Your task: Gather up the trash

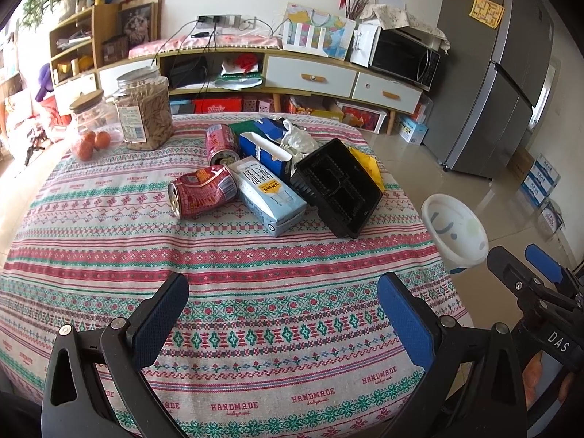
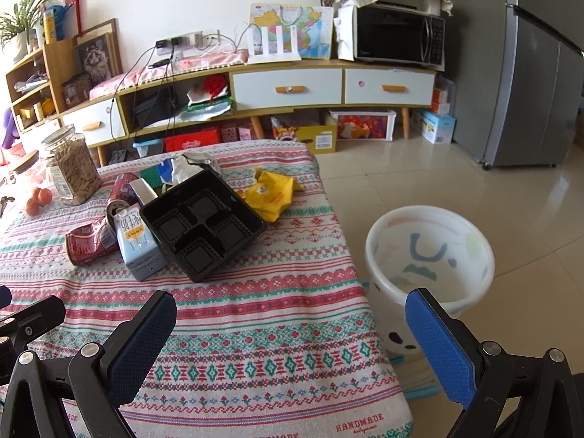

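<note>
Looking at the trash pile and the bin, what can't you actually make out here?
- White bin: its bottom is hidden, by its own wall in the left wrist view and by a right tong finger in the right wrist view.
- Yellow wrapper: mostly behind the black tray in the left wrist view.
- Milk carton: print too small in both views.

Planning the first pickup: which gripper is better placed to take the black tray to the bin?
Probably the right gripper: it is open, the black tray lies on its side of the pile, and the white bin stands just beyond that table edge.
</note>
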A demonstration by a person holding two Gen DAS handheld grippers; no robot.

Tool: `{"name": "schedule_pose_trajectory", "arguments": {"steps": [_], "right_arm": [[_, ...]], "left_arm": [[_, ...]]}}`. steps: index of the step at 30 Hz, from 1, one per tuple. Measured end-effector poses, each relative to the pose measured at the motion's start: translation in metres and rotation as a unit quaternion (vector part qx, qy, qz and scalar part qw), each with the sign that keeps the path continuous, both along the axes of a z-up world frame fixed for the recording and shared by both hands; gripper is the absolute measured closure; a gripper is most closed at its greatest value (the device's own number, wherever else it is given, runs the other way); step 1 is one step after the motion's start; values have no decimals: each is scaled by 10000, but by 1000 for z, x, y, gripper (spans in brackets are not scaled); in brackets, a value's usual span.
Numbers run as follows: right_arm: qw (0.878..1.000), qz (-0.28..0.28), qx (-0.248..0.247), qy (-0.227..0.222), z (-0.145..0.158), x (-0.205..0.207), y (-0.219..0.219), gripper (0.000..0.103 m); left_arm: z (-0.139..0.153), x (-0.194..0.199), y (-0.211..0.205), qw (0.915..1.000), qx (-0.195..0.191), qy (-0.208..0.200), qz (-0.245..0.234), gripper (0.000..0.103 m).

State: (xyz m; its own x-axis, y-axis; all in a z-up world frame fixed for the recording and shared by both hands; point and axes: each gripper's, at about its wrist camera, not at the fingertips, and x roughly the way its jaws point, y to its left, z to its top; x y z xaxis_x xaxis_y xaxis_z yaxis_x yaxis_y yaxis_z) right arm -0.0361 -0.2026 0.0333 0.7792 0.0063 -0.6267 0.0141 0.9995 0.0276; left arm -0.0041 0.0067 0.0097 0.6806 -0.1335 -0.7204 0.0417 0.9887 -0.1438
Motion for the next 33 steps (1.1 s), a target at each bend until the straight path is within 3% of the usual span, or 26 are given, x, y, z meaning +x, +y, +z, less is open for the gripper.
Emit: {"name": "schedule_pose_trajectory", "arguments": {"steps": [13,22,28,33], "right_arm": [[9981,495,16,365,14,29,17,0],[9849,1399,268,986,40,100,30,0],[9752,1774,415,1253,32,145,32,0],[9642,1689,951,1810,-11,185,12,2]], "left_arm": [[5,12,13,9999,2,54,142,0],[29,40,20,9995,267,-78,123,0],[28,76,29,9990,379,210,-98,0],[18,125,47,9978,344,521,-237,0]]}}
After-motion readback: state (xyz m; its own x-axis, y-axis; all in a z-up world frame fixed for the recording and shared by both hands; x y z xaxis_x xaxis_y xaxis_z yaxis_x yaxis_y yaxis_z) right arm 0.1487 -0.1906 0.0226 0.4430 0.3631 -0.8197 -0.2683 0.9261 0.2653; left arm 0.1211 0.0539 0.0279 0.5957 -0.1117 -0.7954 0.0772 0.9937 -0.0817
